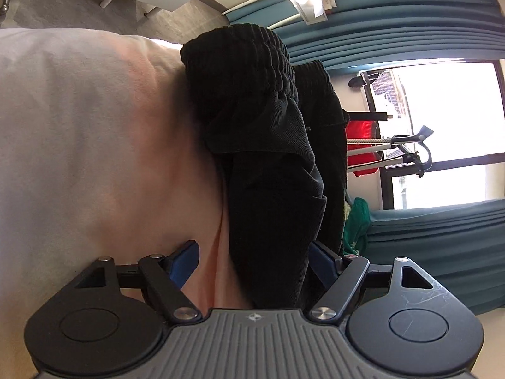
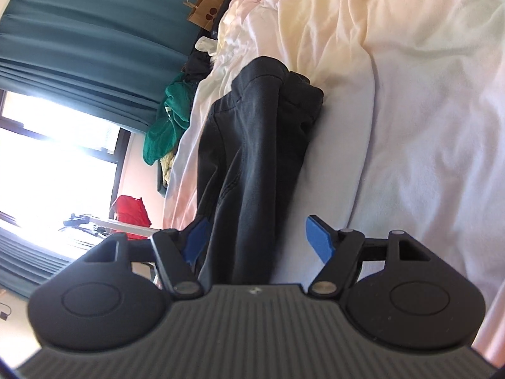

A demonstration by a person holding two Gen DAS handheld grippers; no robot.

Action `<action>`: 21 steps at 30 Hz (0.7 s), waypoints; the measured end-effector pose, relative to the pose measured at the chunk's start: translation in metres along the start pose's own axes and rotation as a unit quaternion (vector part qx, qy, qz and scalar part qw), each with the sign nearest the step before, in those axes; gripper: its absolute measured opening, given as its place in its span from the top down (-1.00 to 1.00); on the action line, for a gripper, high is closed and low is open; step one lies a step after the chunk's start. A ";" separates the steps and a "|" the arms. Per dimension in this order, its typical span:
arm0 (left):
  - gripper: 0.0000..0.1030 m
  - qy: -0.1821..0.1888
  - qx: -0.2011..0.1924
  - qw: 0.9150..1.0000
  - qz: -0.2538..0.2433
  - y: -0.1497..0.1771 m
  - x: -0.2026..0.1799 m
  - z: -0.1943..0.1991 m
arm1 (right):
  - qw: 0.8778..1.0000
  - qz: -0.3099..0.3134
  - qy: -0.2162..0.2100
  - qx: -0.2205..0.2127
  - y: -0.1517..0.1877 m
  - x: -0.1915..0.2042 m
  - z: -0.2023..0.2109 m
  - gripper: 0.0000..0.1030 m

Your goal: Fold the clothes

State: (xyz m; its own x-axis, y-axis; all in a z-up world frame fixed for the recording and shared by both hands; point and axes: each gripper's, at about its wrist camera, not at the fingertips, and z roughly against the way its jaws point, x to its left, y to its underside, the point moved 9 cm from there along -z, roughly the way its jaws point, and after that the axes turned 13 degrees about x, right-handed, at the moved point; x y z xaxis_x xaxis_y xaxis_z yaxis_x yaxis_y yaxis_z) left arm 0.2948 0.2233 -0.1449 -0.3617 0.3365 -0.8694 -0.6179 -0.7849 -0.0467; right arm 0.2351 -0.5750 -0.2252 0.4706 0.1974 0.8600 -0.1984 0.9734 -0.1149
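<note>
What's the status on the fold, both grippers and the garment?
Left gripper open, black pants between its fingers, not clamped. Right gripper open, straddling the same pants on the white bedding. Nothing in the way.

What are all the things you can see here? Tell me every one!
black trousers: one, black, lying on the bed between both sets of fingers
bed sheet: one, white-pink, under the trousers
curtains: teal, beside the window
window: one, bright, far wall
green garment: one, green, at the bed's edge
paper bag: one, brown, by the curtain
red item: one, near the window
left hand-held gripper: one, black with blue pads, open
right hand-held gripper: one, same colours, open
</note>
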 end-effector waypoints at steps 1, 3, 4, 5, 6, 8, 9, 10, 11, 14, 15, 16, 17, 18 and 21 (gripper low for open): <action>-0.43 -0.007 -0.005 1.000 -0.009 -0.007 -0.003 -0.011 | 1.000 0.007 0.007 -0.005 -0.006 -0.002 -0.011 -0.37; -0.50 -0.030 -0.019 0.999 -0.028 -0.021 -0.011 -0.035 | 0.999 0.024 0.021 -0.016 -0.019 -0.007 -0.032 -0.36; -0.56 -0.044 -0.026 0.998 -0.037 -0.026 -0.017 -0.043 | 0.999 0.031 0.024 -0.022 -0.024 -0.007 -0.039 -0.36; -0.56 -0.058 -0.033 0.997 -0.047 -0.030 -0.023 -0.049 | 0.999 0.033 0.022 -0.028 -0.031 -0.007 -0.048 -0.35; -0.56 -0.073 -0.040 0.995 -0.056 -0.034 -0.030 -0.055 | 0.999 0.030 0.018 -0.037 -0.038 -0.007 -0.054 -0.36; -0.56 -0.096 -0.052 0.993 -0.050 -0.040 -0.038 -0.061 | 0.998 0.026 0.016 -0.057 -0.053 -0.005 -0.065 -0.36; -0.56 -0.105 -0.054 0.992 -0.038 -0.043 -0.039 -0.063 | 0.996 0.034 0.031 -0.072 -0.061 -0.002 -0.070 -0.31; -0.44 -0.115 -0.058 0.991 -0.023 -0.046 -0.038 -0.063 | 0.995 0.043 0.044 -0.080 -0.066 0.000 -0.074 -0.22; -0.20 -0.126 -0.060 0.990 -0.006 -0.048 -0.036 -0.060 | 0.993 0.050 0.060 -0.085 -0.070 0.001 -0.077 -0.14; 0.32 -0.139 -0.050 0.989 0.019 -0.050 -0.032 -0.050 | 0.988 0.067 0.092 -0.107 -0.073 0.001 -0.077 0.43; 0.47 -0.135 -0.046 0.990 0.013 -0.051 -0.034 -0.045 | 0.987 0.070 0.093 -0.114 -0.072 0.003 -0.075 0.56; 0.60 -0.133 -0.044 0.990 0.003 -0.052 -0.037 -0.041 | 0.985 0.073 0.092 -0.123 -0.070 0.005 -0.070 0.63; 0.65 -0.131 -0.046 0.990 -0.004 -0.052 -0.040 -0.034 | 0.984 0.076 0.091 -0.133 -0.068 0.008 -0.066 0.66; 0.67 -0.127 -0.049 0.991 -0.006 -0.051 -0.042 -0.025 | 0.983 0.077 0.089 -0.138 -0.066 0.010 -0.060 0.69; 0.75 -0.117 -0.060 0.991 -0.013 -0.048 -0.049 0.003 | 0.983 0.079 0.080 -0.148 -0.060 0.020 -0.039 0.73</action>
State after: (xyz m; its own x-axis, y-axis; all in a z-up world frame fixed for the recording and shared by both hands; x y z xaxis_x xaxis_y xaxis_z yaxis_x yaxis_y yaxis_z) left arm 0.3406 0.2462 -0.0987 -0.5073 0.4579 -0.7301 -0.5474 -0.8255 -0.1374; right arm 0.2898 -0.6253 -0.2205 0.5875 0.3419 0.7334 -0.0328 0.9157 -0.4006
